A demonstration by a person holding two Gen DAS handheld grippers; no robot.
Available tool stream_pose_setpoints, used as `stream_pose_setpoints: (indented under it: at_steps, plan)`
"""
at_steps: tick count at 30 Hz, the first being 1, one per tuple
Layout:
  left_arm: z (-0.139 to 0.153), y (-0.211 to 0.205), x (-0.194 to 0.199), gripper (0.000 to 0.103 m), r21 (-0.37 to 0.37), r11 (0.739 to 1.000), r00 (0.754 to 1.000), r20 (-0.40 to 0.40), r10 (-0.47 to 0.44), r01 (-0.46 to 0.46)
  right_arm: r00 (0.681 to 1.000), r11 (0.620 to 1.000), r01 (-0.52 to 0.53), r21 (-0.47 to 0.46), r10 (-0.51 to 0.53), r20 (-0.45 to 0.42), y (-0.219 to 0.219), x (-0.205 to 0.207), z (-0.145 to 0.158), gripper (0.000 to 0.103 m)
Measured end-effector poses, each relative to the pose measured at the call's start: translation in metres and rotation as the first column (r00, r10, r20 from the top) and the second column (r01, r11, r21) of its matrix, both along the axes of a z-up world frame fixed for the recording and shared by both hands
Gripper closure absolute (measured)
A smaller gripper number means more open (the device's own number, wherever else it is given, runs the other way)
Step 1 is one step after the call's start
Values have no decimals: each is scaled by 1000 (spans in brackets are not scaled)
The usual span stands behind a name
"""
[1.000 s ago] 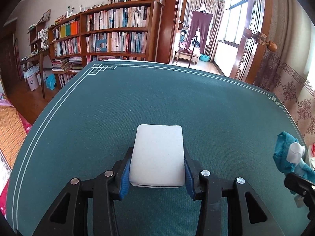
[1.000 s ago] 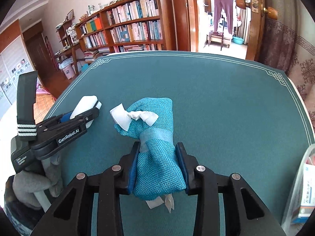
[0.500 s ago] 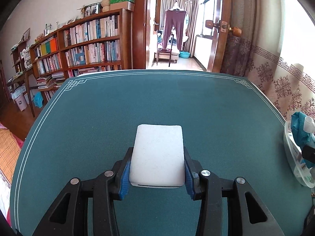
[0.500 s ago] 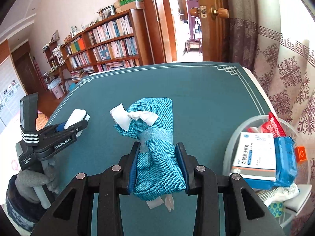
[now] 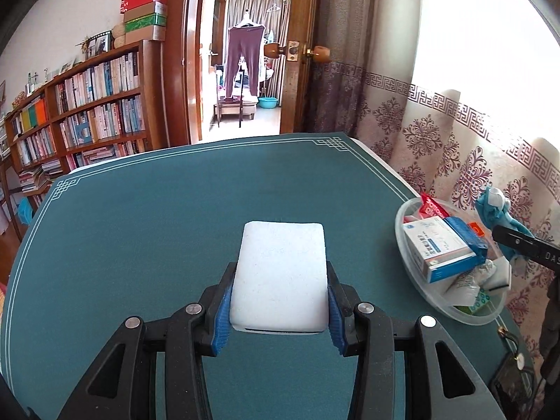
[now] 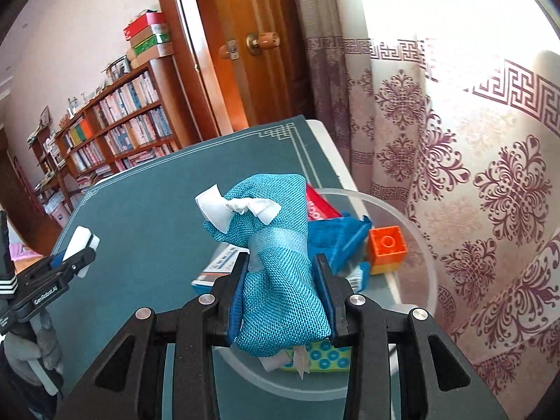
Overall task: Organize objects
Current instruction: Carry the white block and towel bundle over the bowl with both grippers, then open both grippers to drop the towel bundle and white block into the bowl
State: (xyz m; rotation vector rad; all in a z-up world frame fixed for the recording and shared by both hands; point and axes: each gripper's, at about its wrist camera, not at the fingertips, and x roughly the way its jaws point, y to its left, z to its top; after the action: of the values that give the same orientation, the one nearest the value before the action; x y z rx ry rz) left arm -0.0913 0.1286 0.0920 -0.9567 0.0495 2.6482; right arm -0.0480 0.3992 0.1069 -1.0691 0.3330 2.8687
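My left gripper [image 5: 279,309] is shut on a white sponge block [image 5: 281,273], held above the green table mat [image 5: 147,224]. The clear round bowl [image 5: 402,245] stands to its right near the table's edge. My right gripper [image 6: 281,297] is shut on a teal woven cloth pouch [image 6: 276,245] with white paper tags at its top, and it hangs over the bowl [image 6: 420,245]. In the right wrist view the left gripper [image 6: 75,259] and its sponge [image 6: 78,241] appear at the left. In the left wrist view the pouch [image 5: 493,206] and the right gripper's black finger [image 5: 525,245] show above the bowl's far side.
The bowl holds a white and blue medicine box [image 5: 441,248], a blue packet [image 6: 336,241], a red packet [image 6: 316,206], an orange brick [image 6: 386,243] and a dotted pack [image 6: 325,358]. A patterned curtain [image 6: 455,161] hangs close behind the bowl. Bookshelves [image 5: 87,112] and an open doorway [image 5: 245,66] lie beyond the table.
Both grippers swung to the right across the table with their loads. The bowl came into view, and the pouch now hangs over it. Neither grip changed.
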Motion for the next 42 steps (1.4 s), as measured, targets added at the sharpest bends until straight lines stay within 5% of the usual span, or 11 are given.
stream_pose_setpoints:
  at_steps: [17,21,27,42]
  plan:
    - [26,88,34,56,-22,975,975,-31,-220,219,994,994,90,-64,-86,62,59,-20,-34,65]
    - [31,101,34,56,-27,969,969,-38,-245,245,996,991,80,-108,-75,42,61,-15,-32,48]
    - [35,124,33,56,-19,957,957,-31,-290,289,999,991,34,-127,-35,-6,56,4,-22,46]
    - [20,188,0,56,61,924,919,96,-383,378,997,998,53,-44,-56,-58,52,34,-15,46]
